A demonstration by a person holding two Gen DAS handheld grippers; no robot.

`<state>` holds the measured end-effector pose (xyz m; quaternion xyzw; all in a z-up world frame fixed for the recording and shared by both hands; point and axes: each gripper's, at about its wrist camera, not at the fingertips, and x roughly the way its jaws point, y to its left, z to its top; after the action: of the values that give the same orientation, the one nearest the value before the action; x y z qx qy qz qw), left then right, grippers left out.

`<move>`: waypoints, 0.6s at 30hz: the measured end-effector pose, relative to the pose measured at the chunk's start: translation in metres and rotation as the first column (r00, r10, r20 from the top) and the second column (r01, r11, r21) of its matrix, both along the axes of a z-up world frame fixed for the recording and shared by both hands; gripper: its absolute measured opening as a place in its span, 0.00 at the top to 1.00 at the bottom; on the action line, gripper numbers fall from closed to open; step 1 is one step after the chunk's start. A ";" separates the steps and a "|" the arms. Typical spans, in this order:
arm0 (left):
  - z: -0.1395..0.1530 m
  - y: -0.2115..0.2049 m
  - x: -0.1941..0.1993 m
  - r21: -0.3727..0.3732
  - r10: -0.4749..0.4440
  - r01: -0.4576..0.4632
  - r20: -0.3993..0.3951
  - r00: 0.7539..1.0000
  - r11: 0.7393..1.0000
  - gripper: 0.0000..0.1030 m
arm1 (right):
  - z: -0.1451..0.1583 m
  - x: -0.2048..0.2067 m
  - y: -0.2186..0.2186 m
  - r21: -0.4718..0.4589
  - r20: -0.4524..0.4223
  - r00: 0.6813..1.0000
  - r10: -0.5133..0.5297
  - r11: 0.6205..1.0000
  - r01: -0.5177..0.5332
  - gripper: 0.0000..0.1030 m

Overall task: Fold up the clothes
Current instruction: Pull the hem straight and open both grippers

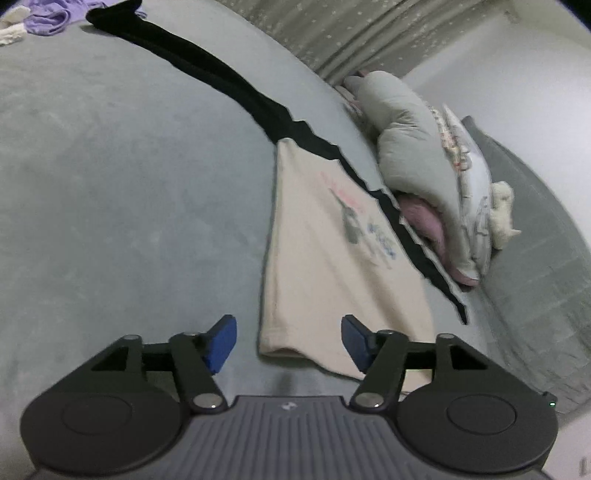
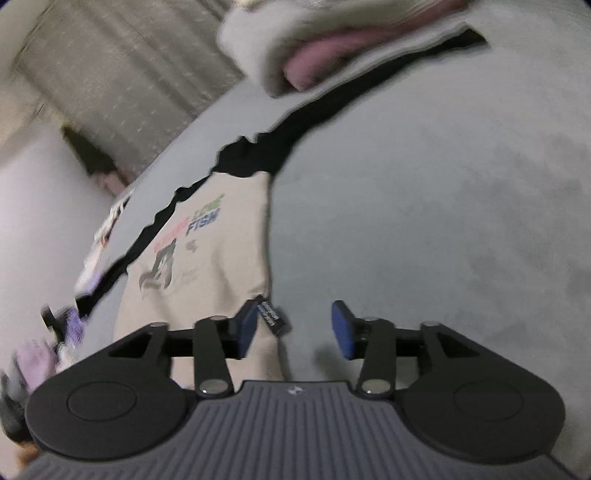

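Both cams ride on the grippers, looking fwd along the fingers and tilted down at the bed, close to the surface. Left wrist view faces up the bed twd the curtain and pillows. Right wrist view sits at the opposite end, looking back. Shared: the cream T-shirt, the black garment, pillows, curtain.

A home bedroom is shown: a grey bedsheet is spread wide, pillows are heaped at its edge, and a long curtain is hung behind.
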<state>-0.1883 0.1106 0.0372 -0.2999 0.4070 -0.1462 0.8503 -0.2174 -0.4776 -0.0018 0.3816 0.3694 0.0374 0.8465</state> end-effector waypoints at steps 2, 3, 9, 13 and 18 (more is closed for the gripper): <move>-0.005 -0.009 0.006 0.051 -0.037 0.037 -0.009 0.999 0.998 0.21 | -0.010 0.003 -0.002 0.066 -0.019 1.000 -0.019 0.998 0.021 0.32; -0.006 -0.014 0.007 0.083 -0.052 0.052 -0.003 0.999 0.995 0.21 | -0.016 0.004 -0.004 0.111 -0.022 0.999 -0.042 0.993 0.044 0.31; -0.010 -0.054 0.026 0.246 -0.183 0.170 0.033 0.983 0.954 0.15 | -0.027 0.011 0.006 0.185 0.016 0.997 -0.072 0.980 0.067 0.00; -0.015 -0.053 0.035 0.193 -0.193 0.181 0.049 0.980 0.964 0.17 | -0.025 0.016 0.017 0.201 0.017 0.995 -0.102 0.975 0.096 0.00; -0.017 -0.059 0.044 0.148 -0.264 0.255 0.047 0.963 0.956 0.39 | -0.021 0.016 0.034 0.198 -0.002 1.000 -0.002 0.980 0.003 0.18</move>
<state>-0.1447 0.0519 0.0206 -0.1784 0.4239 -0.2374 0.8556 -0.2016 -0.4438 -0.0225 0.4647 0.3640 0.0726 0.8039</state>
